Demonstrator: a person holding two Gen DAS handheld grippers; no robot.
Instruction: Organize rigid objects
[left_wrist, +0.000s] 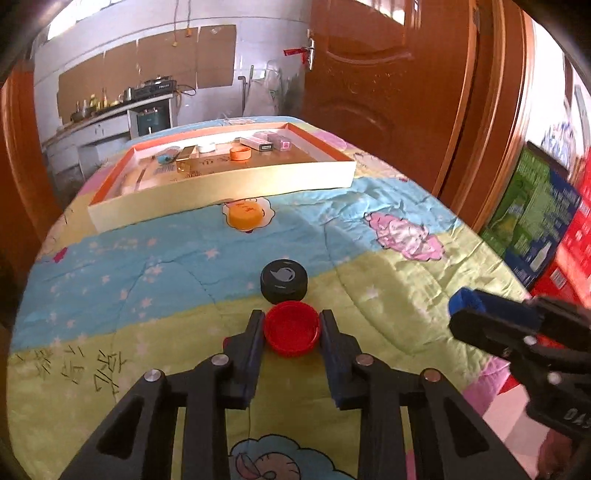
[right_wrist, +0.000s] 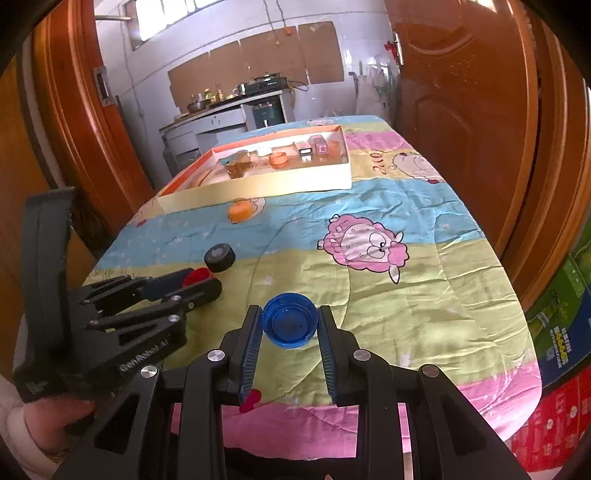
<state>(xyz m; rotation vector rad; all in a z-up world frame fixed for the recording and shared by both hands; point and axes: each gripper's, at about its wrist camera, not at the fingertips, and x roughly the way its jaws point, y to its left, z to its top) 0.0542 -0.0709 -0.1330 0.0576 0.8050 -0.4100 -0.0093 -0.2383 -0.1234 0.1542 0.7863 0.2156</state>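
Observation:
My left gripper (left_wrist: 291, 325) is shut on a red cap (left_wrist: 291, 332), low over the patterned quilt. A black cap (left_wrist: 284, 284) lies just beyond it, touching or nearly so. My right gripper (right_wrist: 290, 321) is shut on a blue cap (right_wrist: 290, 325) above the quilt; it also shows in the left wrist view (left_wrist: 467, 301) at the right. The left gripper shows in the right wrist view (right_wrist: 199, 282) with the red cap (right_wrist: 197, 276). An orange cap (left_wrist: 245, 216) lies in front of a shallow box tray (left_wrist: 229, 188) that holds several small items.
The tray holds another orange cap (left_wrist: 240, 153), small boxes (left_wrist: 258, 142) and a white ring. A wooden door (left_wrist: 388, 92) stands at the right of the bed. Coloured cartons (left_wrist: 543, 218) are stacked beside the bed's right edge.

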